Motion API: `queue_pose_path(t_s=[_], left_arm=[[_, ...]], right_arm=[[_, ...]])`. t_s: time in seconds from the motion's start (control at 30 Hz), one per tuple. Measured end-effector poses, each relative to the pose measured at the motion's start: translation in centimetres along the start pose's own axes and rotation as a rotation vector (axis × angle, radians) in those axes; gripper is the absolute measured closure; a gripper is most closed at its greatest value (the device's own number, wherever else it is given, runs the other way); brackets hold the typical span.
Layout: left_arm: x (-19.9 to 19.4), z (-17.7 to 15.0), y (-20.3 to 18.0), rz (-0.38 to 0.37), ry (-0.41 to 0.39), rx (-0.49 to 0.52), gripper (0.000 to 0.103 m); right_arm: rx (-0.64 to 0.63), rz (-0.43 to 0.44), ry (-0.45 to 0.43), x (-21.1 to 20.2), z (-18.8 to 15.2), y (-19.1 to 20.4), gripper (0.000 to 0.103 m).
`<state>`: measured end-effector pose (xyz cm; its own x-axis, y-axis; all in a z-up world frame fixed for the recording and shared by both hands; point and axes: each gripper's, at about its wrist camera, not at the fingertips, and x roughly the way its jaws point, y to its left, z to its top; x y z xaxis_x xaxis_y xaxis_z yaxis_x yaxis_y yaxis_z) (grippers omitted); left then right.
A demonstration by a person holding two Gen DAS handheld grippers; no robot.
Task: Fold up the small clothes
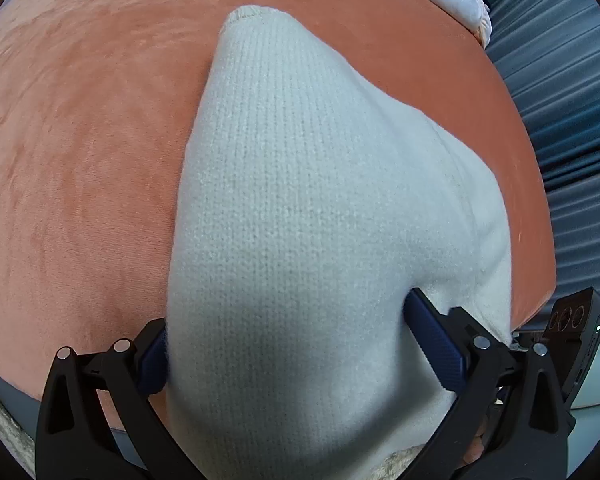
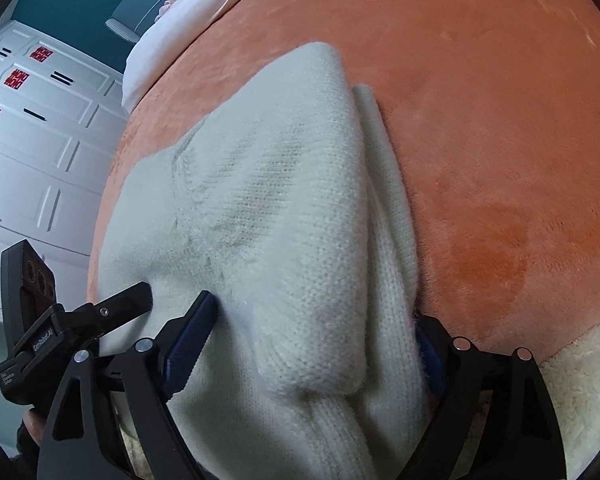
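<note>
Left wrist view: the white knitted sweater (image 1: 300, 208) was seen draped over the orange plush bed cover (image 1: 80, 160), one sleeve-like end stretched away toward a cuff at the far side. The left claw (image 1: 288, 344) was spread wide, blue-padded fingers (image 1: 432, 340) on either side of a thick bunch of knit; cloth filled the gap, but a real pinch was not confirmed, so the claw was judged released around the fabric rather than clamped. Risk judged here: if only the top layer were caught on closing, the lower layers would be left behind and the fold would be skewed. The right claw's camera housing showed at the lower right edge.

Right wrist view: the same sweater (image 2: 268, 208) lay on the bed cover (image 2: 480, 140), a folded panel on top and a ribbed edge (image 2: 384, 168) peeking out beside it. The right claw (image 2: 312, 344) was likewise wide apart, one blue pad (image 2: 188, 344) pressed against the knit, the other mostly hidden behind cloth; it was judged not clenched. The left claw (image 2: 134, 294) was seen close by, touching the same hem. Risks judged: the two claws could be knocked together, the loose knit could be snagged on the serrated pads, and the plush cover could be dragged up with the garment. White drawers (image 2: 40, 140) stood well apart.
</note>
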<state>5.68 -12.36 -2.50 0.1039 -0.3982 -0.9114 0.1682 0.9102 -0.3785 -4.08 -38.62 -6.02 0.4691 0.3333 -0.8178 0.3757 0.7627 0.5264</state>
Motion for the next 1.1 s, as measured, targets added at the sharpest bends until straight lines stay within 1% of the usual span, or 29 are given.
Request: queue_pose_path(t_s=[0.03, 0.07, 0.13, 0.17, 0.2, 0.23, 0.27, 0.33, 0.37, 0.43, 0.5, 0.53, 0.6, 0.7, 0.73, 0.83, 0.93, 0.97, 1.0, 1.03, 1.1], left_arm=[[0.0, 0.1, -0.1, -0.006, 0.013, 0.004, 0.005], [-0.1, 0.1, -0.2, -0.009, 0.024, 0.007, 0.007], [-0.7, 0.3, -0.1, -0.019, 0.034, 0.011, 0.018], [-1.3, 0.3, -0.1, -0.030, 0.033, 0.014, 0.021], [-1.9, 0.3, -0.3, -0.044, 0.026, 0.028, 0.027], [-2.6, 0.2, -0.5, -0.066, 0.017, 0.040, 0.031], [-3.0, 0.1, -0.4, -0.085, 0.012, 0.048, 0.031], [-3.0, 0.1, -0.3, -0.118, 0.019, 0.049, 0.031], [-2.6, 0.0, 0.0, -0.117, 0.028, 0.043, 0.030], [-1.6, -0.1, 0.7, -0.097, 0.045, 0.014, 0.025], [-1.7, -0.4, 1.1, -0.110, 0.035, -0.009, 0.024], [-2.2, -0.5, 1.1, -0.099, 0.020, -0.007, 0.025], [-3.9, -0.7, 0.8, -0.066, -0.040, 0.035, 0.024], [-6.4, -1.2, 0.1, 0.008, -0.132, 0.122, 0.016], [-7.0, -1.4, 0.0, 0.034, -0.154, 0.144, 0.016], [-7.9, -1.9, -0.1, 0.074, -0.166, 0.173, 0.016], [-8.3, -2.7, 0.4, 0.061, -0.151, 0.159, 0.016], [-8.4, -2.8, 0.7, 0.056, -0.143, 0.152, 0.016], [-8.5, -3.0, 0.8, 0.051, -0.137, 0.148, 0.016], [-8.6, -3.1, 0.7, 0.053, -0.136, 0.148, 0.016], [-9.1, -3.3, 0.3, 0.048, -0.147, 0.155, 0.016]], right_arm=[[-0.002, -0.002, 0.003, 0.0, 0.0, 0.3, 0.031], [-0.002, 0.005, 0.009, 0.0, 0.3, 0.4, 0.035], [0.004, 0.014, 0.014, -0.4, 0.5, 0.7, 0.055], [0.002, 0.017, 0.012, -0.9, 0.6, 0.8, 0.060], [-0.006, 0.017, 0.002, -1.5, 0.7, 1.1, 0.063], [-0.014, 0.014, -0.012, -2.2, 0.7, 1.3, 0.064], [-0.023, 0.008, -0.029, -3.0, 0.7, 1.5, 0.065], [-0.026, -0.002, -0.050, -3.9, 0.7, 1.6, 0.065], [-0.030, -0.010, -0.046, -4.0, 0.6, 1.5, 0.064], [-0.005, -0.007, -0.019, -3.2, 0.7, 0.9, 0.059], [0.028, -0.016, 0.006, -2.7, 0.6, 0.3, 0.053], [0.032, -0.017, -0.005, -2.9, 0.5, 0.4, 0.051], [0.037, -0.035, -0.048, -4.0, 0.2, 0.5, 0.051], [0.011, -0.083, -0.101, -5.5, -0.4, 0.9, 0.050], [-0.001, -0.103, -0.117, -5.9, -0.6, 1.2, 0.050], [-0.065, -0.134, -0.161, -7.4, -1.2, 2.3, 0.050], [-0.096, -0.145, -0.128, -7.1, -1.4, 2.4, 0.049], [-0.102, -0.162, -0.110, -6.7, -1.5, 2.3, 0.052], [-0.109, -0.161, -0.098, -6.5, -1.5, 2.5, 0.080], [-0.118, -0.114, -0.096, -7.0, -1.4, 2.8, 0.084], [-0.141, -0.022, -0.158, -9.3, -1.0, 4.6, 0.086]])
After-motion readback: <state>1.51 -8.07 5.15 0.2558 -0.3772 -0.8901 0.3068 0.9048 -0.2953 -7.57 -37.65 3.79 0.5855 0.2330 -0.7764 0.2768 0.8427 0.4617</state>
